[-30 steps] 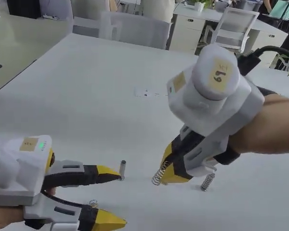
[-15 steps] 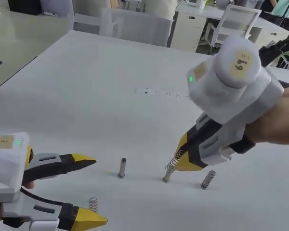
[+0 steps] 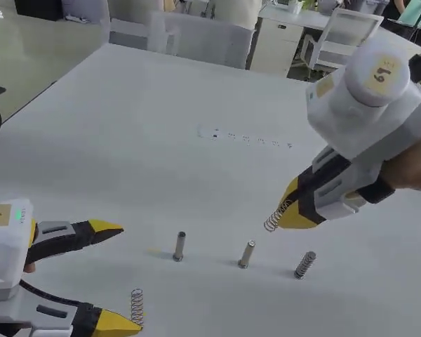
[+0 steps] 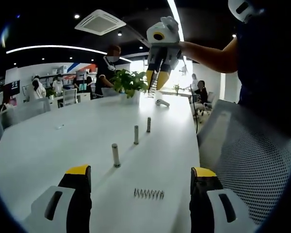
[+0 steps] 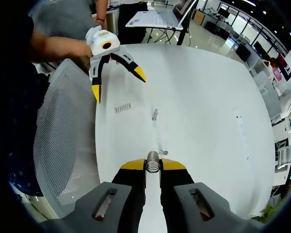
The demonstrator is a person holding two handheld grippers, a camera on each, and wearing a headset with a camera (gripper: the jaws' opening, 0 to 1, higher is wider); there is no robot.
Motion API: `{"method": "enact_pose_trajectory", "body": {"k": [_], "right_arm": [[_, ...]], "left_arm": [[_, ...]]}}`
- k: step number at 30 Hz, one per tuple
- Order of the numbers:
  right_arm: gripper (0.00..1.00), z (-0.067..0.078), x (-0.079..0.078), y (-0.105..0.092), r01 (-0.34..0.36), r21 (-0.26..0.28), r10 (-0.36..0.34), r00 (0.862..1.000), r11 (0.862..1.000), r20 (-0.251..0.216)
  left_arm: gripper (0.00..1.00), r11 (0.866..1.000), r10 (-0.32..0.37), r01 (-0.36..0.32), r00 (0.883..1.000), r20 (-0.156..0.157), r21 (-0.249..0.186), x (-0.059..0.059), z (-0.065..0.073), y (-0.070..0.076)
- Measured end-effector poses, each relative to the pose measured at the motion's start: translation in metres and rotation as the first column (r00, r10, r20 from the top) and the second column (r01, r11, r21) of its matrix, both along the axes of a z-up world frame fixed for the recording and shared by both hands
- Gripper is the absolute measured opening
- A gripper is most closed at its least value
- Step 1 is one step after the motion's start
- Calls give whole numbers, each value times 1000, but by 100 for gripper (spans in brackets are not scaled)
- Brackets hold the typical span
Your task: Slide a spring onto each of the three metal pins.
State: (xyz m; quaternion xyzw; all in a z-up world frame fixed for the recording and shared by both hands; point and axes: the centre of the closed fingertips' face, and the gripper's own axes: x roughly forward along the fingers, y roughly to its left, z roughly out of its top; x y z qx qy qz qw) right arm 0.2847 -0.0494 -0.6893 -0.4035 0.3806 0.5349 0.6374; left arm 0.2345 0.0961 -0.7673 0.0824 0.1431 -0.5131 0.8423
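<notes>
Two bare metal pins [image 3: 179, 246] [image 3: 246, 254] stand on the white table [image 3: 126, 140]. A third pin to their right carries a spring [image 3: 304, 265]. My right gripper [image 3: 289, 219] hangs above and right of the middle pin, shut on a spring [image 3: 274, 218], which also shows between its jaws [image 5: 153, 161]. My left gripper [image 3: 116, 275] is open at the lower left, near the left pin. A loose spring [image 3: 136, 305] rests by its lower jaw; in the left gripper view this spring [image 4: 149, 193] lies between the open jaws, before the row of pins [image 4: 116, 155].
A flush socket strip [image 3: 242, 137] sits mid-table. White chairs [image 3: 196, 42] and desks stand beyond the far edge. A grey mesh chair [image 5: 63, 126] is at the near table edge. Several people and a plant [image 4: 128, 82] are in the background.
My right gripper has risen up and to the right with its spring, off the middle pin. My left gripper has drawn back to the left, away from the left pin.
</notes>
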Motion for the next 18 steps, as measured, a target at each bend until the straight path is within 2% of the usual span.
{"method": "enact_pose_trajectory", "body": {"k": [2,7,14,18], "right_arm": [[7,-2,4,-2,5,-13,-5,1000,1000,9],[7,-10,11,-3,13,-32,-13,1000,999,-12],[7,-29,23,0,6,-79,-9,1000,997,-28],[7,-41,26,5,3,-92,-9,998,996,-57]], "left_arm": [[82,1000,4,-4,1000,-3,-1,1,0,1],[83,1000,11,-11,1000,4,1,2,1,4],[83,1000,20,-20,1000,13,13,4,2,9],[83,1000,25,-25,1000,13,14,5,2,10]]}}
